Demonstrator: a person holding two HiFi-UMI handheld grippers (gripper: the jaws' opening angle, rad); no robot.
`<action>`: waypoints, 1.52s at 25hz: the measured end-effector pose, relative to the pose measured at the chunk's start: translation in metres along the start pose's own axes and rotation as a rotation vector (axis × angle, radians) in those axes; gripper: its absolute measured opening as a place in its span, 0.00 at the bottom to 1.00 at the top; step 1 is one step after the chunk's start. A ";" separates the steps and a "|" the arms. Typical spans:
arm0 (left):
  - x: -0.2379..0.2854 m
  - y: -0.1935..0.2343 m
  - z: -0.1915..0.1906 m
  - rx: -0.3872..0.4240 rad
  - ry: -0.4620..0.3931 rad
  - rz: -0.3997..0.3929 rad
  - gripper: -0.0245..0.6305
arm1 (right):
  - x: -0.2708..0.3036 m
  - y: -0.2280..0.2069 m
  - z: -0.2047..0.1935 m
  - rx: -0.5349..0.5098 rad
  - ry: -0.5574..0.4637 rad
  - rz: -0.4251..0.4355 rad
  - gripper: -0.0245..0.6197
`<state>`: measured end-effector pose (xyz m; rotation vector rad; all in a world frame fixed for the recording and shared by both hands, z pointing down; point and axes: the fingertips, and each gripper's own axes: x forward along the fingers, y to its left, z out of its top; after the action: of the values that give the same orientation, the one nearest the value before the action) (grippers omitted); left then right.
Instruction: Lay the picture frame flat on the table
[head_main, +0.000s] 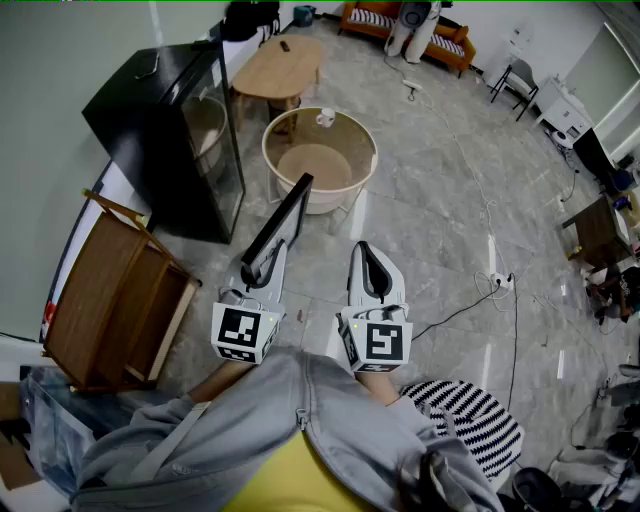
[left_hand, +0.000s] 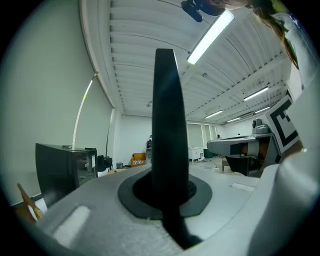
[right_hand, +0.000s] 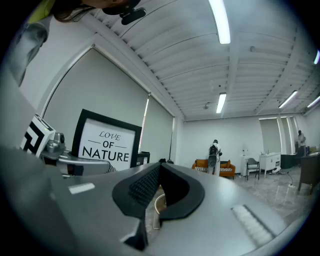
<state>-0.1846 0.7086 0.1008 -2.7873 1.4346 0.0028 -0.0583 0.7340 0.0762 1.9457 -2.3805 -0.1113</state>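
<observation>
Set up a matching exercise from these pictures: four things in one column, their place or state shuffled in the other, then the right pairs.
1. picture frame
2. right gripper
3. cup
4. sofa

A. on the round table
B. shut and empty
C. orange, by the far wall
D. clamped in the left gripper

Pairs: 1-D, 2-B, 3-A, 4-C

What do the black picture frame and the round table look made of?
Black picture frame: matte black rim, wood or plastic, can't tell which. Round cream table: clear top, probably glass, since the inside of its base shows through.
</observation>
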 end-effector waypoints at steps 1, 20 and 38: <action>0.002 -0.001 -0.003 -0.006 0.009 -0.002 0.05 | 0.000 -0.002 -0.002 -0.008 -0.009 0.006 0.04; 0.077 0.022 -0.029 -0.036 0.048 -0.011 0.05 | 0.066 -0.047 -0.022 0.017 -0.026 -0.010 0.04; 0.324 0.171 -0.049 -0.045 0.095 -0.092 0.05 | 0.339 -0.124 -0.046 0.050 0.016 -0.100 0.04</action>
<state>-0.1359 0.3449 0.1471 -2.9249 1.3392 -0.1001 -0.0005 0.3764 0.1115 2.0801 -2.2973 -0.0418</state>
